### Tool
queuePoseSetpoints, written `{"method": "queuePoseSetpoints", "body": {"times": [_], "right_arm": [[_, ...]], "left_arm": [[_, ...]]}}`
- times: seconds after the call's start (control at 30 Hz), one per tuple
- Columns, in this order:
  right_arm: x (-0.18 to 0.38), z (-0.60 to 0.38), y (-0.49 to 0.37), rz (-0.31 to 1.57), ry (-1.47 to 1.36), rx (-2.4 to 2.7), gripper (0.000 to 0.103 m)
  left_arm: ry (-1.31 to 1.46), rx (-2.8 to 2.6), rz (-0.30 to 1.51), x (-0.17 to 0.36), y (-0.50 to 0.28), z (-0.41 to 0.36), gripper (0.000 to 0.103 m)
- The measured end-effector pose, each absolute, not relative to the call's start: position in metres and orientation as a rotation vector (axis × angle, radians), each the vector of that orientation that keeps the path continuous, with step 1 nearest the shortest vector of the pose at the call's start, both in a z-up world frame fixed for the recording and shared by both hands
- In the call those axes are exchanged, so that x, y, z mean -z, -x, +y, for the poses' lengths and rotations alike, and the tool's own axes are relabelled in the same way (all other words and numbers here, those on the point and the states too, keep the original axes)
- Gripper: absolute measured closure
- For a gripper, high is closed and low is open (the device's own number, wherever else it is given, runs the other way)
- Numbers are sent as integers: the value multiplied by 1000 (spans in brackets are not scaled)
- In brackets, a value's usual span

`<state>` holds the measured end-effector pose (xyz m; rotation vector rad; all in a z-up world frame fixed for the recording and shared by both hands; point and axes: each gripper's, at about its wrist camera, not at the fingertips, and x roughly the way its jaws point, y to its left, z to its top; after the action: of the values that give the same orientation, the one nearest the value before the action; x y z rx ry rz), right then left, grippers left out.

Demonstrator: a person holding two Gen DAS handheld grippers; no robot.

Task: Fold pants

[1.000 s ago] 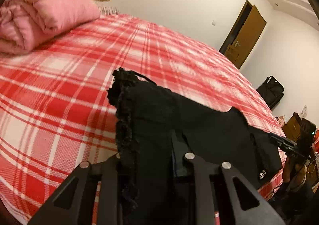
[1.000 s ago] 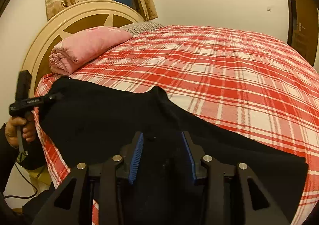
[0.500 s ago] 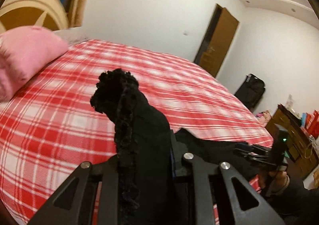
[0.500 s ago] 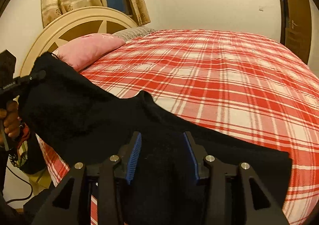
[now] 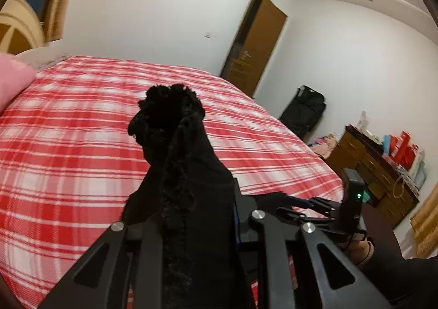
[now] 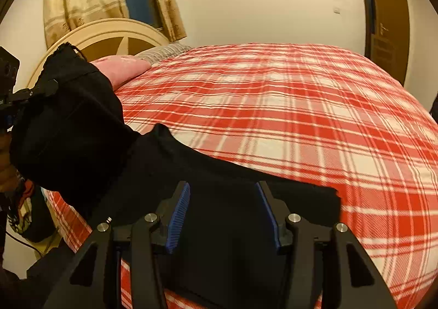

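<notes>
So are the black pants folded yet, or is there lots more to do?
Not folded yet. Both ends are picked up: the left gripper is clamped on a bunched, frilly end of the black fabric pants, and the right gripper has cloth between its blue pads. The pants hang over the red-and-white plaid bedspread. Laying them flat and making every fold looks still to come.

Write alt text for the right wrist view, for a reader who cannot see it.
The right gripper, blue pads apart with cloth between them, reaches into black pants lying at the near edge of a red plaid bed. At left, the left gripper lifts one end of the pants; behind are a pink pillow and a cream headboard.
</notes>
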<state>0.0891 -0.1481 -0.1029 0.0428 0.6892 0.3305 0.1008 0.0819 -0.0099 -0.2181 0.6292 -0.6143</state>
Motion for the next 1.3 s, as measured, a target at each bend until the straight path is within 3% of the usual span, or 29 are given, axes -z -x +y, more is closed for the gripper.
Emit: {"method": "queuePoseSetpoints", "body": {"times": [0.37, 0.83, 1.03, 1.1, 1.2, 1.3], "right_arm": [[116, -223, -67, 729, -155, -236, 49], [144, -267, -68, 775, -321, -212, 49], [152, -275, -73, 767, -408, -247, 45], [152, -278, -72, 761, -418, -243, 44], [149, -281, -71, 747, -456, -259, 44], [145, -278, -72, 746, -473, -305, 44]], "left_arm": [[85, 700, 708, 23, -109, -19, 82], [-135, 639, 832, 80, -104, -114, 78], [-129, 741, 794, 68, -86, -133, 76], [-139, 772, 754, 56, -75, -129, 70], [-140, 734, 677, 41, -67, -108, 46], [-109, 665, 659, 39, -73, -79, 42]]}}
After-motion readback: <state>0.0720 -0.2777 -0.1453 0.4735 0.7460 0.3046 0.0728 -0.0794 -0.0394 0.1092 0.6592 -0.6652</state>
